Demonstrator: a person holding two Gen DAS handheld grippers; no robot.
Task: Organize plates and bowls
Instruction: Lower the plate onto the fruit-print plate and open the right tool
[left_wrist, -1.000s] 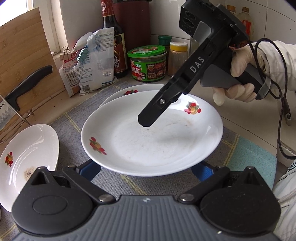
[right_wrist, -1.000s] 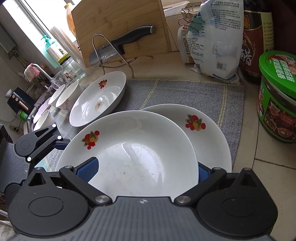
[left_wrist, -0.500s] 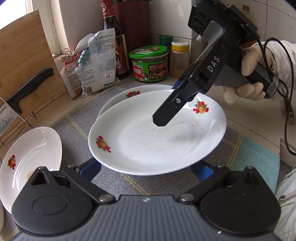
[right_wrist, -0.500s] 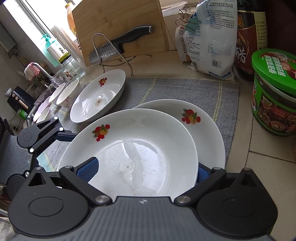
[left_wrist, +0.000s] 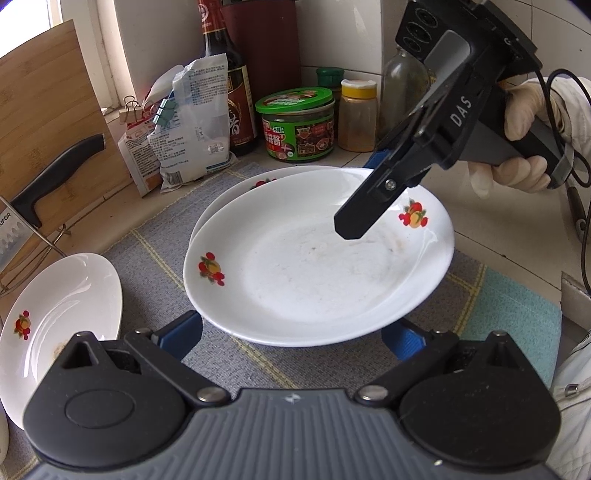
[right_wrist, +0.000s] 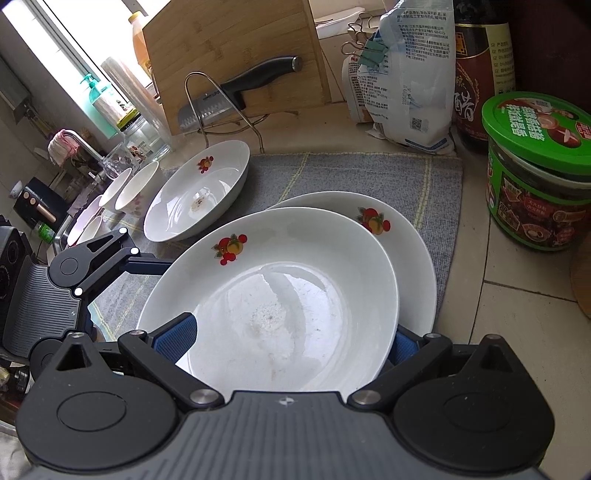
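While the right gripper (right_wrist: 286, 341) and left gripper (left_wrist: 291, 334) each straddle the raised plate (left_wrist: 317, 258), jaws spread (actual grip unclear), it hovers above the mat's far-corner plate (right_wrist: 410, 258); another plate (right_wrist: 199, 195) and bowls (right_wrist: 125, 188) remain unstacked.

Now farther beyond the left gripper's (left_wrist: 291, 334) fingers, top plate (left_wrist: 317, 258) covering more of lower plate (left_wrist: 236, 188) than before.

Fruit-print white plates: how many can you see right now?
3. One white fruit-print plate is on top between both tools, a second plate lies under it on the grey mat, a third plate sits near the knife rack. Others may be hidden.
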